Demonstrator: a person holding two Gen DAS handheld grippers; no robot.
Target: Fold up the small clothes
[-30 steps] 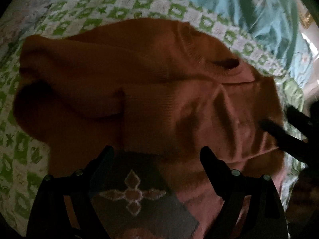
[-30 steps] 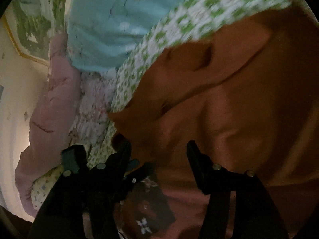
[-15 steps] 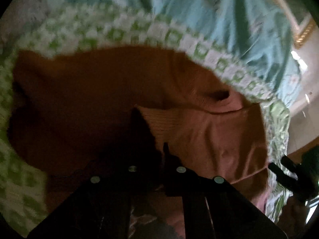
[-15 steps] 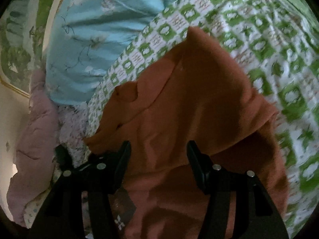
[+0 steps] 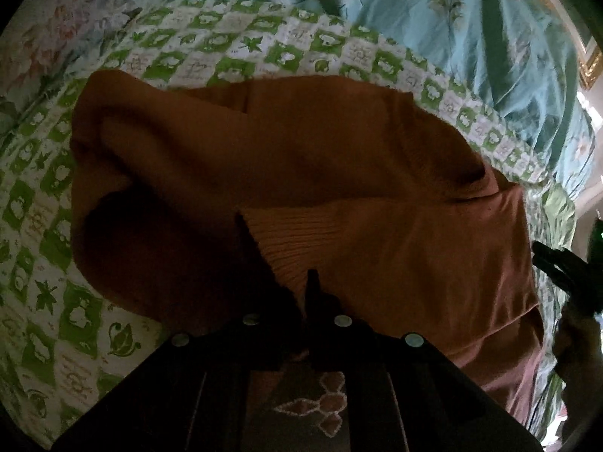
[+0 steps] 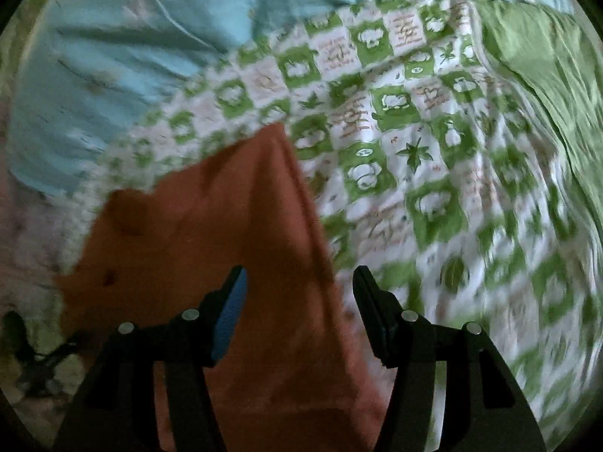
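A rust-orange knitted sweater [image 5: 301, 158] lies rumpled on the green-and-white checked sheet [image 5: 45, 263]. My left gripper [image 5: 305, 286] is shut on a ribbed edge of the sweater, at a fold near its lower middle. At the right edge of the left wrist view, my right gripper [image 5: 542, 258] shows as dark fingers beside the sweater's right side. In the right wrist view the right gripper [image 6: 299, 290] stands open above the sweater [image 6: 226, 226]. The sweater's right border runs between its fingers, and nothing is pinched.
A teal quilt [image 5: 452, 37] is bunched beyond the sheet [image 6: 414, 150], with a floral pillow [image 5: 45, 37] at the far left. A plain green cloth [image 6: 546, 75] lies at the far right. A dark cloth with a pale flower motif [image 5: 316, 406] shows below the left gripper.
The left jaws closed from wide open onto the sweater's ribbed edge and shifted a little. The right gripper swung rightward across the sweater to its right border, still open.
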